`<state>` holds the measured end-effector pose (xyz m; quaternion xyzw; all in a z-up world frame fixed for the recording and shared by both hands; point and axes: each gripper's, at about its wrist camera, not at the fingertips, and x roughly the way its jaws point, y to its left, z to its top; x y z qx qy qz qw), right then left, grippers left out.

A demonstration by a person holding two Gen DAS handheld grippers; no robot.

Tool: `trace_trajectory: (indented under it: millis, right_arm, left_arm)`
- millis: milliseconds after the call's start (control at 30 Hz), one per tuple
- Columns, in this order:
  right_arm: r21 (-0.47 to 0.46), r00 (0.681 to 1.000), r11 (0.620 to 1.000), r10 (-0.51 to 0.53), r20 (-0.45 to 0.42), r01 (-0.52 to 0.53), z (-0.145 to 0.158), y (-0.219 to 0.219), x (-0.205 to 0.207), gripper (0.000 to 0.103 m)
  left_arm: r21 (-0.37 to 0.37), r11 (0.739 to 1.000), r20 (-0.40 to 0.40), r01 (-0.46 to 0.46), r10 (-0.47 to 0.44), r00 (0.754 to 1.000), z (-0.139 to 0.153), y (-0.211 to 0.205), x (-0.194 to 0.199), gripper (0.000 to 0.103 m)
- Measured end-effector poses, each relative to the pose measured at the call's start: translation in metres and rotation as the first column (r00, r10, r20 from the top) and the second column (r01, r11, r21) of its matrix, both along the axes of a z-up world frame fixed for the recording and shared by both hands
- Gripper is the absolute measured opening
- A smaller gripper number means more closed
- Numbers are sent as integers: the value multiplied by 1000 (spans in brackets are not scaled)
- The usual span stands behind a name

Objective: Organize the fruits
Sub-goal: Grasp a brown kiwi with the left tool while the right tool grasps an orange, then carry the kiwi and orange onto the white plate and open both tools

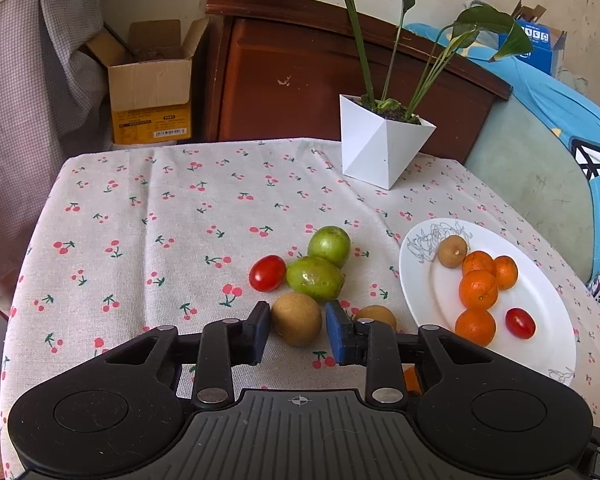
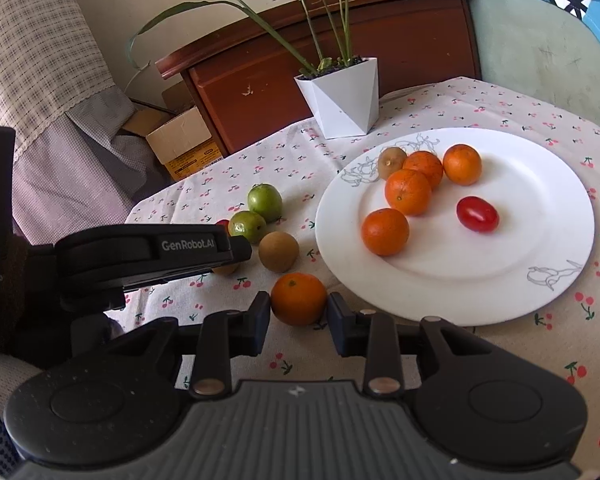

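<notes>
My left gripper (image 1: 298,310) is shut on a brown round fruit (image 1: 296,320) resting on the cherry-print cloth; both pads touch its sides. Just beyond lie two green fruits (image 1: 316,278), a red tomato (image 1: 267,273) and a second brown fruit (image 1: 377,315). My right gripper (image 2: 299,301) is shut on an orange (image 2: 299,299) on the cloth, close to the near-left rim of the white plate (image 2: 460,312). The plate holds several oranges (image 2: 408,192), a brown fruit (image 2: 393,162) and a red tomato (image 2: 477,213). In the right wrist view the left gripper's body (image 2: 152,254) covers most of its fruit.
A white angular plant pot (image 1: 380,148) stands at the table's far edge, its leaves arching over the table. Behind are a wooden cabinet (image 1: 300,72) and a cardboard box (image 1: 152,84). A blue-covered chair (image 1: 540,152) stands on the right. The cloth's left half (image 1: 140,240) is bare.
</notes>
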<state>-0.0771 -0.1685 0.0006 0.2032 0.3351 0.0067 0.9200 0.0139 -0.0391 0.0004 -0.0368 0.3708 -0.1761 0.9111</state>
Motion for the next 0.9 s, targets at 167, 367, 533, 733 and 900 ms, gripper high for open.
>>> trace_trajectory:
  millis: [167, 367, 533, 733, 900]
  right_arm:
    - [-17, 1000, 1000, 8, 8, -8, -1, 1, 2, 33]
    - [-25, 1000, 999, 22, 11, -22, 0, 3, 3, 31]
    - [-28, 999, 999, 42, 20, -41, 7, 7, 1, 30]
    - [-35, 998, 999, 20, 57, -18, 29, -5, -7, 30]
    - [-28, 997, 999, -36, 72, 38, 49, -34, -18, 30]
  left_arm:
    - [-1, 1000, 8, 4, -4, 1000, 0, -1, -2, 25]
    - [3, 1000, 17, -8, 8, 1000, 5, 3, -4, 25]
    - [-1, 1000, 24, -21, 21, 999, 11, 9, -7, 25]
    - [-36, 999, 24, -14, 14, 1000, 27, 11, -13, 25]
    - [-66, 997, 24, 49, -48, 999, 43, 0, -23, 25]
